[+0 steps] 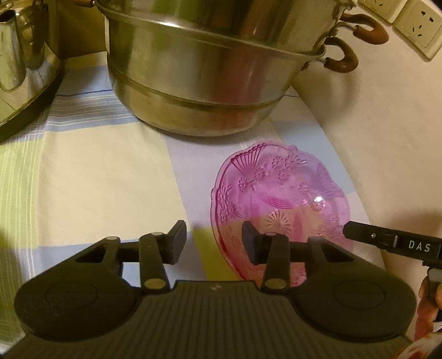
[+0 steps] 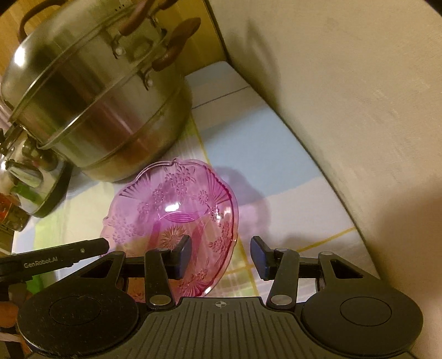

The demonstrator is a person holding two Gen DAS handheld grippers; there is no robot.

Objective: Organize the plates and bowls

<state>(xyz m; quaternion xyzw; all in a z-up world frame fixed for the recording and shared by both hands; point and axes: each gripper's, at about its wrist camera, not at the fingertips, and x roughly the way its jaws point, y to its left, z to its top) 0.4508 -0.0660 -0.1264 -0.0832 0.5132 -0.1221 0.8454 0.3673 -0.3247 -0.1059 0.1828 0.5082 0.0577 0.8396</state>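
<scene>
A pink see-through glass plate (image 1: pixel 279 198) with a flower and fan pattern lies on the striped cloth in front of a steel pot. It also shows in the right wrist view (image 2: pixel 176 210). My left gripper (image 1: pixel 214 243) is open over the plate's near left rim, its right finger over the plate. My right gripper (image 2: pixel 221 256) is open over the plate's near right rim, its left finger over the plate. The right gripper's finger (image 1: pixel 386 239) reaches the plate's right edge in the left wrist view. The left gripper's finger (image 2: pixel 55 255) shows at the plate's left edge.
A big stacked steel steamer pot (image 1: pixel 210 69) with brown handles stands just behind the plate. A steel kettle (image 1: pixel 22 60) stands to its left. A pale wall (image 2: pixel 345 96) runs along the right side. Wall sockets (image 1: pixel 417 24) sit at the upper right.
</scene>
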